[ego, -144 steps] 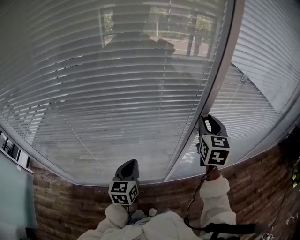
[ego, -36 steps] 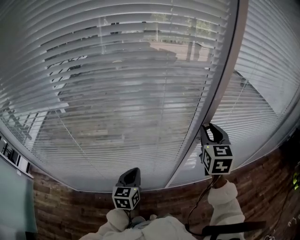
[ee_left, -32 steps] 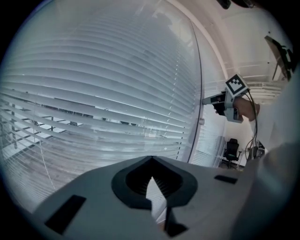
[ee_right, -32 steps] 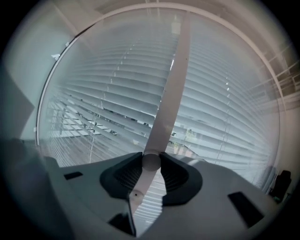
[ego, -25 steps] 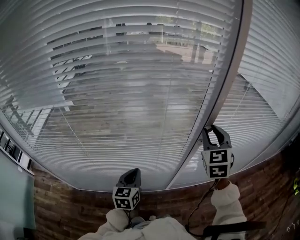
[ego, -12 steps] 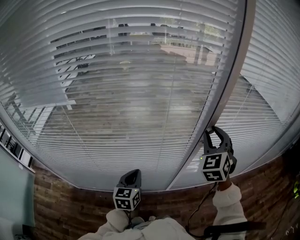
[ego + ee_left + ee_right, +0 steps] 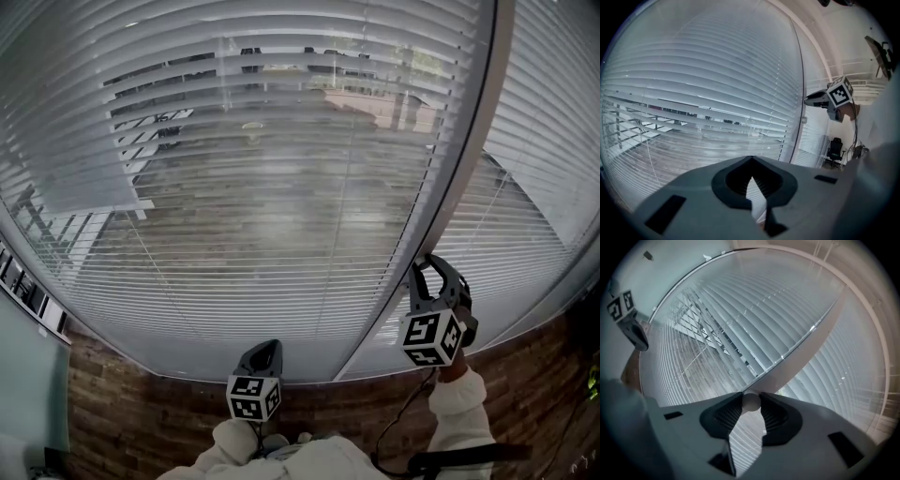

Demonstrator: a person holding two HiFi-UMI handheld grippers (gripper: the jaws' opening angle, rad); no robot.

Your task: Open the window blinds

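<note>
Fingertips (image 7: 733,405) of right gripper (image 7: 751,398) pinch blind wand (image 7: 751,403) at very tips.

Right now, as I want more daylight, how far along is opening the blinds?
Partly done: the slats are tilted enough to show the deck outside. In hand: the right tool grips a round white rod, likely the tilt wand. The left tool is shut, empty. Left: tilting the slats fully open.

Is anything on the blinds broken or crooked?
No, nothing stands out. The slats lie straight and even, none bent or hanging loose. The right gripper grips a round white rod in front of the window frame.
</note>
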